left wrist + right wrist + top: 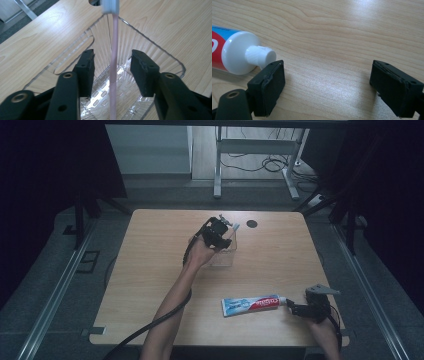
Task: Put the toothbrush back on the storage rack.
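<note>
A pink toothbrush (pixel 114 50) with a white head (pixel 235 226) stands tilted in a clear ribbed plastic holder (pixel 160 47) at the back middle of the table. My left gripper (pixel 112 62) hangs over the holder (pixel 226 256), open. The brush handle runs between its jaws with a gap on each side. A red, white and blue toothpaste tube (pixel 252 304) lies flat near the front edge, its white cap (pixel 260 56) pointing right. My right gripper (pixel 327 72) rests open on the table just right of the cap, with its left pad close beside it and nothing between the jaws.
The wooden table (pixel 150 250) has a round dark hole (pixel 251 223) near its back edge. A cable (pixel 165 317) trails from the left gripper over the front edge. A white desk frame (pixel 218 170) stands on the floor beyond.
</note>
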{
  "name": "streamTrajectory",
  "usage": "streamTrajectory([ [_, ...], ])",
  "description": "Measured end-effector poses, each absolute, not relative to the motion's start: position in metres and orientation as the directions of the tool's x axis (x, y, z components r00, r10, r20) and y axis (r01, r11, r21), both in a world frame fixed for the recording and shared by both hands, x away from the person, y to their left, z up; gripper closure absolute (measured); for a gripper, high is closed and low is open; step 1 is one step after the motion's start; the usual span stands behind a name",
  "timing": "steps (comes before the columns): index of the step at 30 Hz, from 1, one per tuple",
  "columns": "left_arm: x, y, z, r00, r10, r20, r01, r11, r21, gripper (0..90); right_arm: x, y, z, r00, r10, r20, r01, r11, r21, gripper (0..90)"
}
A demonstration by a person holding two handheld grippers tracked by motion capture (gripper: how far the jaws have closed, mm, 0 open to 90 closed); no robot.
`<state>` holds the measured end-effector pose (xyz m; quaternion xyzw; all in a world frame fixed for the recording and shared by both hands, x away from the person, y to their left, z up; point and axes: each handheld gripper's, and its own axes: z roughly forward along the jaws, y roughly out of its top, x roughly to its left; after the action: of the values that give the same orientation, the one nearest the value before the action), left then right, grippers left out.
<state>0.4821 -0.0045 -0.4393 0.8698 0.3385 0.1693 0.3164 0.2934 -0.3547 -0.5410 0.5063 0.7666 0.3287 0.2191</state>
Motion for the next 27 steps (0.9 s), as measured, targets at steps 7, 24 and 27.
streamTrajectory([
  [7, 0.478, -0.002, -0.431, 0.716, 0.697, 0.049, 0.489, -0.55, 0.677, 38.5, 0.293, -0.355, -0.541, -0.391, 0.92, -0.004, 0.632, 0.272, 0.726, 12.8],
  [24, 0.459, 0.015, -0.412, 0.71, 0.705, 0.004, 0.495, -0.502, 0.709, 15.6, 0.293, -0.355, -0.541, -0.39, 0.921, -0.003, 0.632, 0.27, 0.726, 12.8],
  [27, 0.456, 0.022, -0.411, 0.711, 0.703, 0.001, 0.493, -0.5, 0.712, 14.5, 0.293, -0.355, -0.541, -0.39, 0.921, -0.003, 0.632, 0.27, 0.726, 12.8],
])
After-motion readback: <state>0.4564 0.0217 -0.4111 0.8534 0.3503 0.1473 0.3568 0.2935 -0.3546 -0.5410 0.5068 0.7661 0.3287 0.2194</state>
